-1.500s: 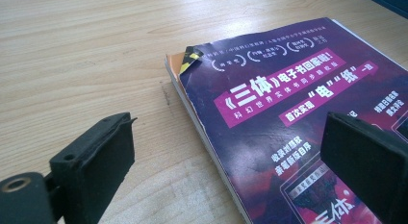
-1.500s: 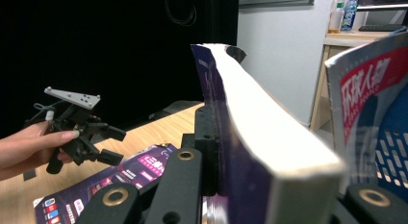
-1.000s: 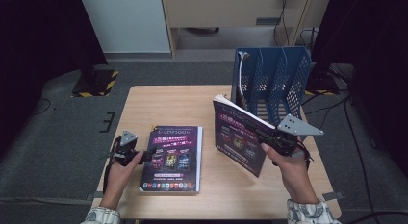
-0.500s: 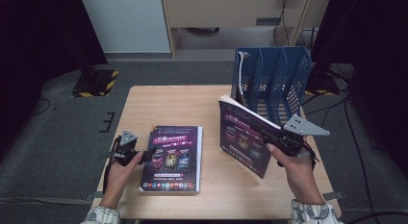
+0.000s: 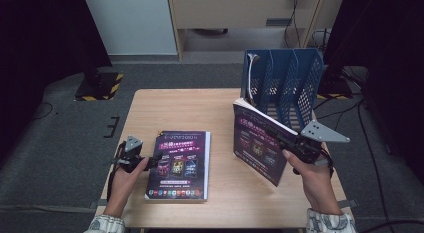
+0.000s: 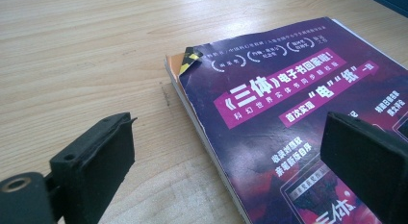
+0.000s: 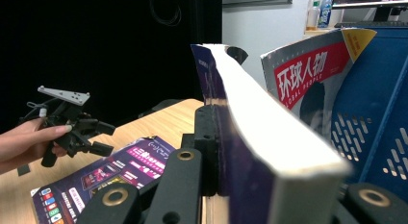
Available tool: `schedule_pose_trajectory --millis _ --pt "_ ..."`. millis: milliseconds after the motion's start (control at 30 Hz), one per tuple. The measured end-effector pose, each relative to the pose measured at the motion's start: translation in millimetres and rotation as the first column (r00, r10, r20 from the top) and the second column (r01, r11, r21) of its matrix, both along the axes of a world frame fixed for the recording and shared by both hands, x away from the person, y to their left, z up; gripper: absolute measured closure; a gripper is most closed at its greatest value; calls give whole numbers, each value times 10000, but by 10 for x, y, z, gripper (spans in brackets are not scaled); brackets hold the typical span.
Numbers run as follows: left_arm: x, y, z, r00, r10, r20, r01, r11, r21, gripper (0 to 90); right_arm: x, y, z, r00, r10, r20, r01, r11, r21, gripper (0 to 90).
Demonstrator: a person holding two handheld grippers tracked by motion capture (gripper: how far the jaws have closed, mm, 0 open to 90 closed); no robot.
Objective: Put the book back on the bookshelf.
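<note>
The right tool (image 5: 292,143) pinches a thick purple book (image 5: 260,143) by its lower edge, holding it on edge and tilted above the wooden surface (image 5: 170,110), just in front of the blue file rack (image 5: 285,80). In the right gripper view the tool's black jaws press on both covers of the book (image 7: 250,132), whose white page block runs away from the camera toward the rack (image 7: 380,113).

The left tool (image 5: 145,160) hovers at the left edge of a second purple book (image 5: 181,165), which lies flat on the surface well to the left of the rack. Its jaws stand spread: in the left gripper view one jaw is over bare wood, the other over the cover of that flat book (image 6: 288,118), pinching nothing.

The right gripper view also shows a magazine with a red banner (image 7: 312,70) standing in the rack, hardly legible from above. The left gripper view reveals a yellow-and-black striped tab (image 6: 188,63) at the flat book's corner.
</note>
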State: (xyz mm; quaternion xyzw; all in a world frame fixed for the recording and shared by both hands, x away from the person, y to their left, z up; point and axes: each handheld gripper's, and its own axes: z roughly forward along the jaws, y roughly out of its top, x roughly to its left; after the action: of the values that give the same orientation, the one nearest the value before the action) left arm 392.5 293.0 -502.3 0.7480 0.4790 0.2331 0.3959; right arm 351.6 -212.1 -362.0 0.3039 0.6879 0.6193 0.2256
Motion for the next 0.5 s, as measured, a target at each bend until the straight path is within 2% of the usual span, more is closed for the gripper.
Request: schedule_pose_trajectory --millis 500 --pt "-3 7 7 10000 26 54 -26 10000 0 47 -29 -69 40 9999 -116 37 116 9999 9 826"
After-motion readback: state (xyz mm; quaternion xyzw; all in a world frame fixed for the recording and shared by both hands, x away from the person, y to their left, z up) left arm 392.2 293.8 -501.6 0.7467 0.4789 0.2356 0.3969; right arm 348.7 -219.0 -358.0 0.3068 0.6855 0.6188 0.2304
